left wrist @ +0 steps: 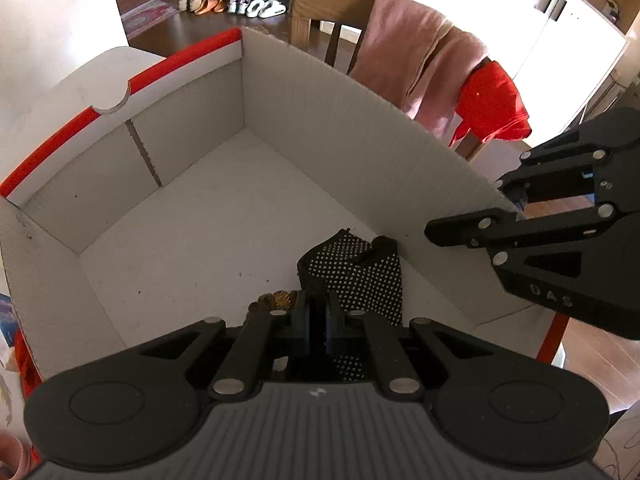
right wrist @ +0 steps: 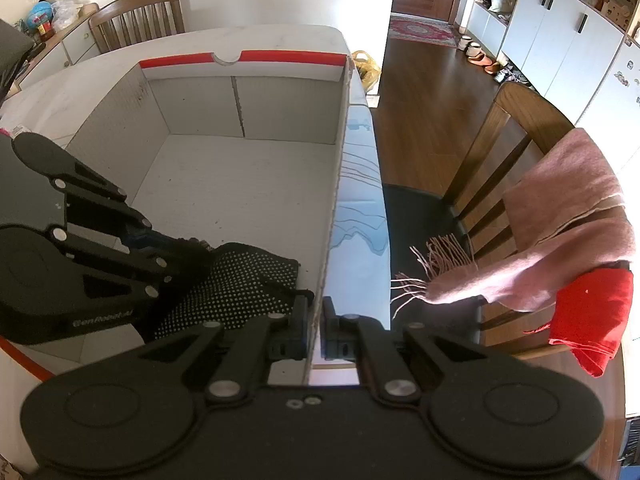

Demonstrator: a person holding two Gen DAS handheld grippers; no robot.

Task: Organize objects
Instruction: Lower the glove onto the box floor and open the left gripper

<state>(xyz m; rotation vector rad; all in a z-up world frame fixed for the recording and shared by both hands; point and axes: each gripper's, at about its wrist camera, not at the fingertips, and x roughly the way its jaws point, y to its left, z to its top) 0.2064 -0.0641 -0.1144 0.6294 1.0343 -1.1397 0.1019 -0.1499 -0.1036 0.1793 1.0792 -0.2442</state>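
Item: black dotted fabric piece (left wrist: 356,276), seemingly a glove or sock with pale grip dots, lying crumpled on the floor of the cardboard box (left wrist: 192,216), in the near corner against the right-hand wall. A brownish frilled bit (left wrist: 276,300) is seen beside it; what it is cannot be told.

Handling, as judged: light, soft, limp, not fragile; the dotted face is likely to give friction rather than slip. It would sag and trail when lifted, so a pinch on a bunched fold near the middle is preferred to one at a loose edge.

Left claw (left wrist: 319,326): pads drawn together to a narrow slit, pointed steeply down into the box and set on the near edge of the fabric. A thin layer appears to be pinched, though this cannot be confirmed.

Box: white corrugated walls, red rim with a thumb notch at the far end, otherwise bare inside apart from small specks.

Right claw (right wrist: 316,320): closed onto the right-hand box wall (right wrist: 340,160), one pad inside and one outside, so the box is judged to be steadied.

Surface (right wrist: 120,52): pale, stone-like, with a printed panel of the box lying along its right margin.

Room: dark wood floor, wooden chair (right wrist: 516,128) draped with a pink fringed scarf (right wrist: 560,216) and a red cloth (right wrist: 592,312), white cabinets (right wrist: 560,36), shoes by the wall, patterned rug near the door.
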